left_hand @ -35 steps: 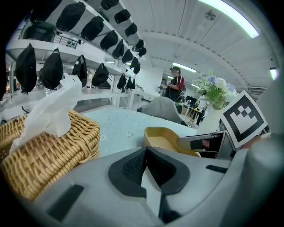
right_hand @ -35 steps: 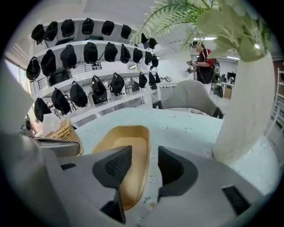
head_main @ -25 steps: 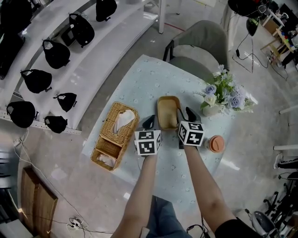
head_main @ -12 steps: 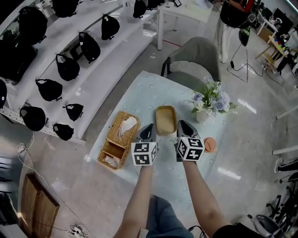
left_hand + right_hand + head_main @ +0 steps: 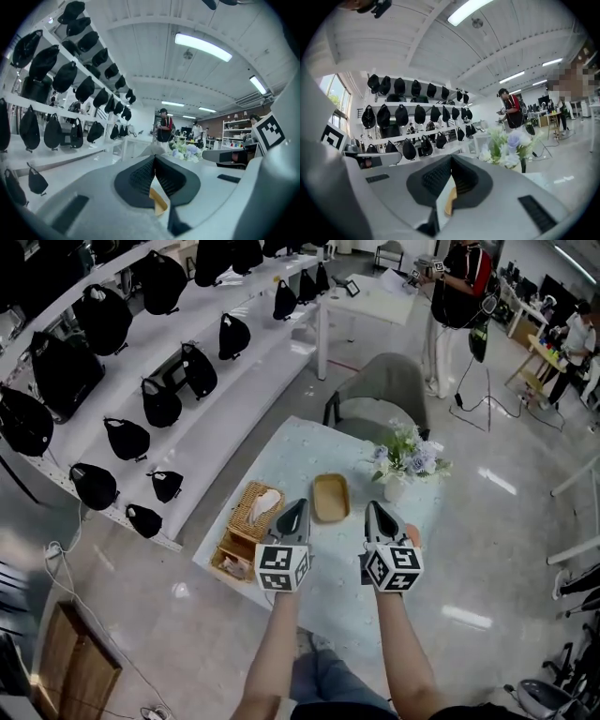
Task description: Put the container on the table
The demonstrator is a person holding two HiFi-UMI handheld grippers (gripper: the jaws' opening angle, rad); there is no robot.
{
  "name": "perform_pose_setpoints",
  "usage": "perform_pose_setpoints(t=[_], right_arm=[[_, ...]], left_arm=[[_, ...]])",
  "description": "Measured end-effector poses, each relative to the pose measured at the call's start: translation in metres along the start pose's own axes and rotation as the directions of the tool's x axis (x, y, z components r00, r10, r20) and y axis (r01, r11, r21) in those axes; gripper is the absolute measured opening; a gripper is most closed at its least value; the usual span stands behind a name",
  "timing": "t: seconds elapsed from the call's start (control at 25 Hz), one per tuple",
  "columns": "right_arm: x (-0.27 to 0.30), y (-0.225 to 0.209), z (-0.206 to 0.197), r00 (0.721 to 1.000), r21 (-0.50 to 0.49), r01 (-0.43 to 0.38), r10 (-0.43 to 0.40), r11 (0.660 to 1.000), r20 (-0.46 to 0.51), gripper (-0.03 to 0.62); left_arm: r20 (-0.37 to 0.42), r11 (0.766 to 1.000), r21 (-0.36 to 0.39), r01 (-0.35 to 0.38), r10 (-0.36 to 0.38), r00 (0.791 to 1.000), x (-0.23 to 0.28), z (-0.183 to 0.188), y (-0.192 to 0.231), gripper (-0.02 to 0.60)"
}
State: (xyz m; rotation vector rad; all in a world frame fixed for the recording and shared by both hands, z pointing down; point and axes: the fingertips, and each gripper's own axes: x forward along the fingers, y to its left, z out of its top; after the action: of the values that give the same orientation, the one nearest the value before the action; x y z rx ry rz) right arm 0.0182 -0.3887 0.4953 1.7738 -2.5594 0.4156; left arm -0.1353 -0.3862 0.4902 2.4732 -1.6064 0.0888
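Observation:
The tan oblong container (image 5: 331,498) lies open side up on the pale table (image 5: 291,451), between the basket and the flowers. Both grippers hang in the air well above the table's near half, pointing nearly level. My left gripper (image 5: 296,506) is shut, tips meeting, nothing held (image 5: 154,158). My right gripper (image 5: 374,509) is also shut and empty (image 5: 451,159). A sliver of the container (image 5: 158,199) shows below each pair of jaws, far underneath.
A wicker basket (image 5: 247,524) with tissues lies left of the container, a flower vase (image 5: 401,462) to its right. An orange cup (image 5: 413,536) peeks beside the right gripper. A grey chair (image 5: 380,390) stands beyond the table, shelves of black bags (image 5: 141,381) to the left, and people (image 5: 457,282) far behind.
Both grippers rose from beside the container, which stayed on the table. The right jaws closed. The head view now takes in far more of the room.

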Motion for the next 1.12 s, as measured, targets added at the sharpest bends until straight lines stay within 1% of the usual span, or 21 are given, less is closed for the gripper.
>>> perform_pose_setpoints(t=[0.24, 0.48, 0.6, 0.72, 0.88, 1.12], right_arm=[[-0.047, 0.005, 0.042, 0.995, -0.022, -0.023, 0.025, 0.999, 0.094, -0.002], [-0.089, 0.005, 0.071, 0.989, -0.078, -0.011, 0.023, 0.997, 0.148, -0.002], [-0.107, 0.002, 0.083, 0.985, -0.095, -0.002, 0.018, 0.995, 0.174, -0.002], [-0.119, 0.002, 0.097, 0.978, -0.106, 0.002, 0.02, 0.994, 0.206, -0.002], [-0.132, 0.002, 0.109, 0.97, -0.091, 0.005, 0.018, 0.996, 0.243, -0.002], [-0.14, 0.001, 0.115, 0.963, -0.079, -0.004, 0.025, 0.997, 0.268, -0.002]], left_arm=[[0.093, 0.998, 0.055, 0.014, -0.02, 0.995, -0.035, 0.052, -0.018, 0.008], [0.156, 0.997, 0.075, 0.002, -0.014, 0.988, -0.073, 0.085, -0.029, 0.009], [0.181, 0.996, 0.085, -0.003, -0.013, 0.983, -0.088, 0.094, -0.035, 0.009], [0.189, 0.995, 0.101, -0.004, -0.015, 0.982, -0.098, 0.101, -0.038, 0.009], [0.195, 0.994, 0.109, -0.002, -0.02, 0.981, -0.108, 0.105, -0.041, 0.009], [0.221, 0.99, 0.141, -0.006, -0.026, 0.975, -0.123, 0.11, -0.036, 0.008]])
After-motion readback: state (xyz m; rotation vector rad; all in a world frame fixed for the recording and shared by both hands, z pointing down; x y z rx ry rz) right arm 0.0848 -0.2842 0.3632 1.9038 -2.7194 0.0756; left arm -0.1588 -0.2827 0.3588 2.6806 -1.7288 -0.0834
